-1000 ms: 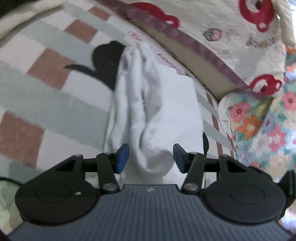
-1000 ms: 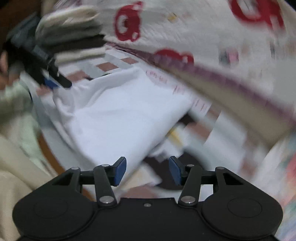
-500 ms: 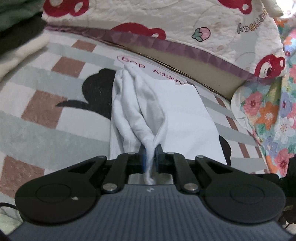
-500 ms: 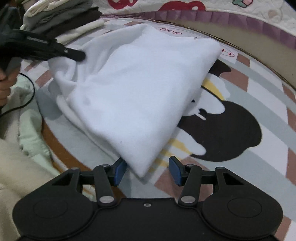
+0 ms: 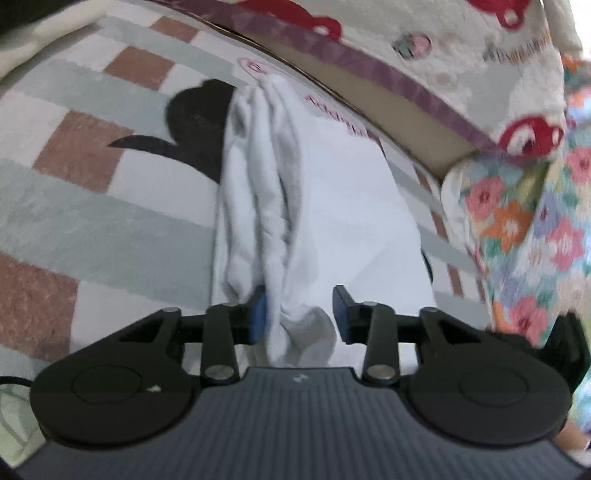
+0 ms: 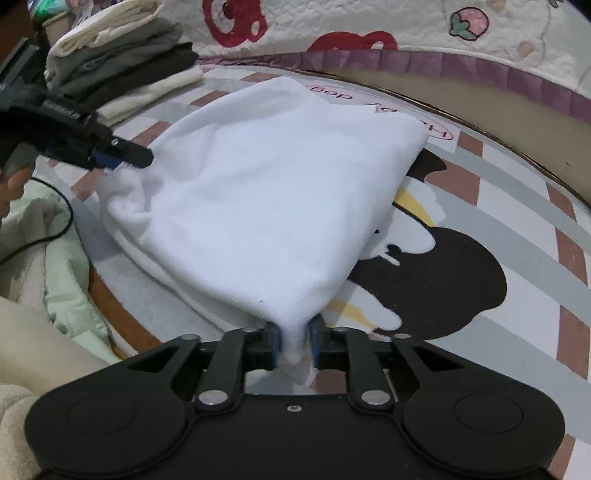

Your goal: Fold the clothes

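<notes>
Left wrist view
- Garment: the white garment (image 5: 343, 206) lies folded on the checked mat (image 5: 85, 206), its bunched near-left edge rising between the fingers.
- Left gripper (image 5: 298, 314): half a second ago it was clamped tight on that bunched edge; now its jaws are opening, cloth between them, touching only the left pad (image 5: 258, 314).
- Meaning: this corner looks let go, so the fold on this side is probably set down.
- Room: bare mat to the left; on the right, a floral cloth (image 5: 524, 221) crowds close.

Right wrist view
- Right gripper (image 6: 295, 339): it stood wide around the near corner half a second ago; its jaws are now closing, both pads pinching the corner.
- Meaning: likely the start of the next fold or a tug to straighten.
- Edges: the far-right corner sits near the quilt (image 6: 369, 22) border; a stack of folded clothes (image 6: 122, 70) lies far left.
- Room: open mat to the right, over the dark dog print (image 6: 443, 280).
</notes>
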The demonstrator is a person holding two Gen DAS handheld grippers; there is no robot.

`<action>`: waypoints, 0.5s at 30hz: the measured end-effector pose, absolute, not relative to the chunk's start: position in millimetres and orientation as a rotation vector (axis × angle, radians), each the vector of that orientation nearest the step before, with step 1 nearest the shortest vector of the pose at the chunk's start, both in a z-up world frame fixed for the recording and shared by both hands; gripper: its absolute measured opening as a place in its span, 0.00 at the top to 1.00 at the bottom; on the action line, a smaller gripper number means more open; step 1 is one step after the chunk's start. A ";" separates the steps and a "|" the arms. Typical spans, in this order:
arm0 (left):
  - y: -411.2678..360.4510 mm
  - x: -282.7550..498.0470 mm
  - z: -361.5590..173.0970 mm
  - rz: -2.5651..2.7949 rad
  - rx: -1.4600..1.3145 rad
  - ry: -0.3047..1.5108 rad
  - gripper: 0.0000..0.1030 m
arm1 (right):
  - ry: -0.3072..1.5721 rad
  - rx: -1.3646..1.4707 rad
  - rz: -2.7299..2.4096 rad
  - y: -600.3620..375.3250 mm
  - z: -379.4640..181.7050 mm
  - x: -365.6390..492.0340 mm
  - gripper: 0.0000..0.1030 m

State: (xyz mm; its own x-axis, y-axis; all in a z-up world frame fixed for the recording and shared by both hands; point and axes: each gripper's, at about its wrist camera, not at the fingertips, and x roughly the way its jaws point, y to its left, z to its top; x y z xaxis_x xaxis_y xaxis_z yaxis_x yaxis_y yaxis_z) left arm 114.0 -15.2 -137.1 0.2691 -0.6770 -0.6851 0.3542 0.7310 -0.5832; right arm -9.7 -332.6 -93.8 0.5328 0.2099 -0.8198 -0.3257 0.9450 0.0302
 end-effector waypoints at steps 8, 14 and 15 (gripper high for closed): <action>-6.5 90.4 -91.2 -0.710 -0.305 0.924 0.90 | 0.940 -0.135 0.335 -330.0 -92.4 -8.6 0.90; -3.3 98.4 -131.0 -0.642 -0.311 1.085 0.90 | 0.988 -0.068 0.313 -338.2 -79.2 -9.8 0.91; -9.3 99.0 -135.1 -0.635 -0.276 1.097 0.90 | 1.005 -0.094 0.308 -334.8 -85.6 -9.4 0.91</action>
